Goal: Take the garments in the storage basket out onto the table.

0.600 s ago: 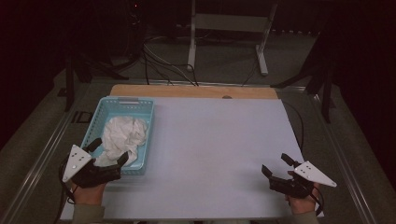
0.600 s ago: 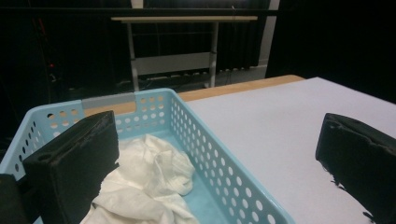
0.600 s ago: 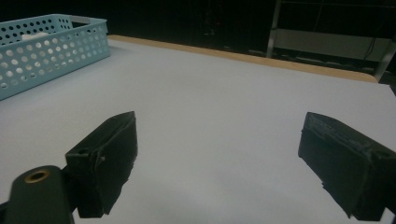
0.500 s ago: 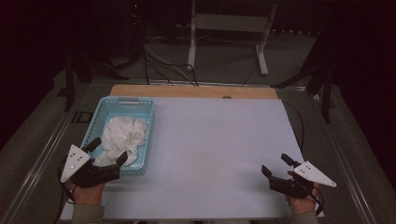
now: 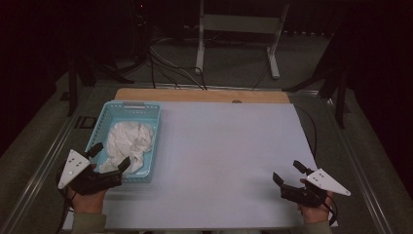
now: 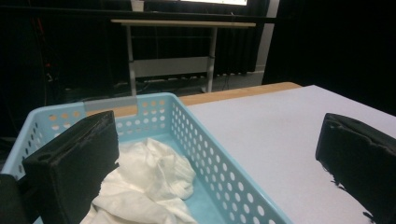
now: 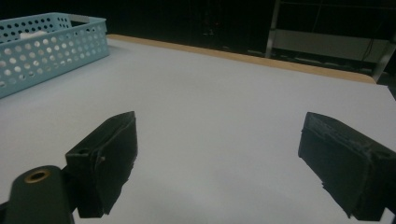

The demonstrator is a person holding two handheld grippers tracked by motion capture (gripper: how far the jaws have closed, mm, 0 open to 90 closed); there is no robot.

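A light blue perforated basket (image 5: 131, 104) sits at the table's left with a crumpled white cloth (image 5: 127, 143) inside. My left gripper (image 5: 109, 157) hovers at the basket's near end, open and holding nothing. In the left gripper view the basket's side wall (image 6: 219, 163) runs between the jaws of the left gripper (image 6: 215, 140); one jaw is over the cloth (image 6: 152, 175), the other over the table. My right gripper (image 5: 288, 172) rests near the table's front right corner, open over bare surface. In the right gripper view, the right gripper (image 7: 219, 128) faces the basket (image 7: 46, 44) far off to the left.
The table top (image 5: 229, 146) is pale grey with a wooden strip (image 5: 204, 95) along its far edge. Beyond it stand a white metal frame (image 5: 238, 29), cables on the floor and dark stands. A metal rail (image 5: 44, 165) runs along the table's left side.
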